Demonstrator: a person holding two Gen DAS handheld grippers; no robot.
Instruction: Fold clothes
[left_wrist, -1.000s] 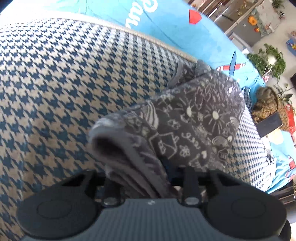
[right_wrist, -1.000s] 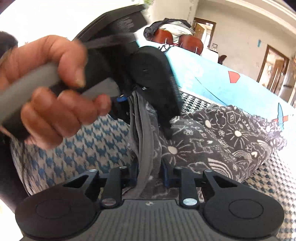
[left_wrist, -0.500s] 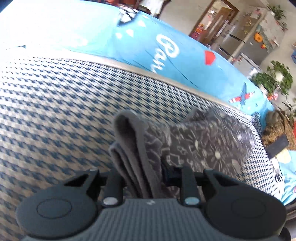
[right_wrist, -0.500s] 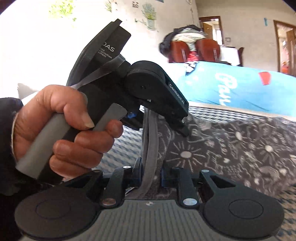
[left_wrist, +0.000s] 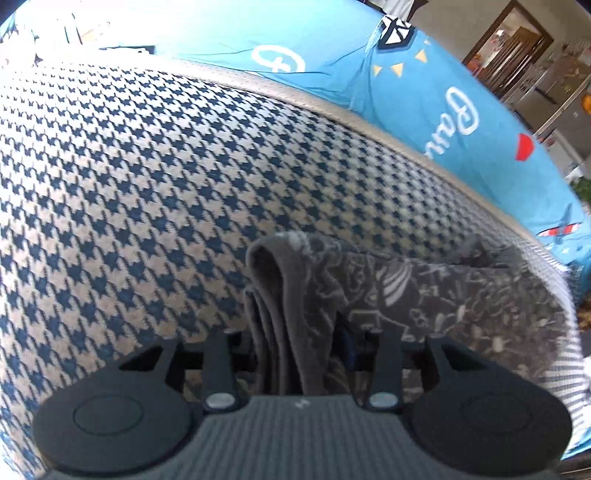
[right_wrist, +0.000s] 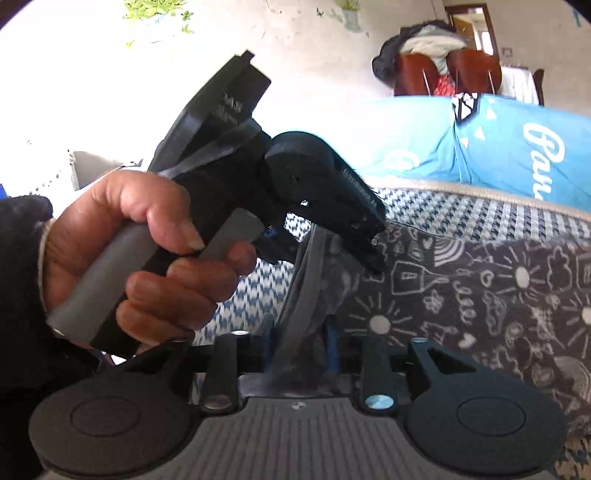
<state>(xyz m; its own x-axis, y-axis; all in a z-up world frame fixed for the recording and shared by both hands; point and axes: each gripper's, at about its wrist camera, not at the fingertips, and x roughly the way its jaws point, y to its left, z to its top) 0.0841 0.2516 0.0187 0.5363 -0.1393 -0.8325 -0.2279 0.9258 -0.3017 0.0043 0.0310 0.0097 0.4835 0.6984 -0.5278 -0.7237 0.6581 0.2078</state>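
Garment (left_wrist: 424, 295), bunched higher a second ago, now stretches flatter along the houndstooth surface (left_wrist: 147, 184), both the left gripper (left_wrist: 295, 354) and right gripper (right_wrist: 299, 350) clenched on its edge, the fold nearly laid.

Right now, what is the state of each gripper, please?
Left gripper: closed on the folded edge of the grey patterned garment.
Right gripper: closed on the same garment's edge, close to the left gripper.
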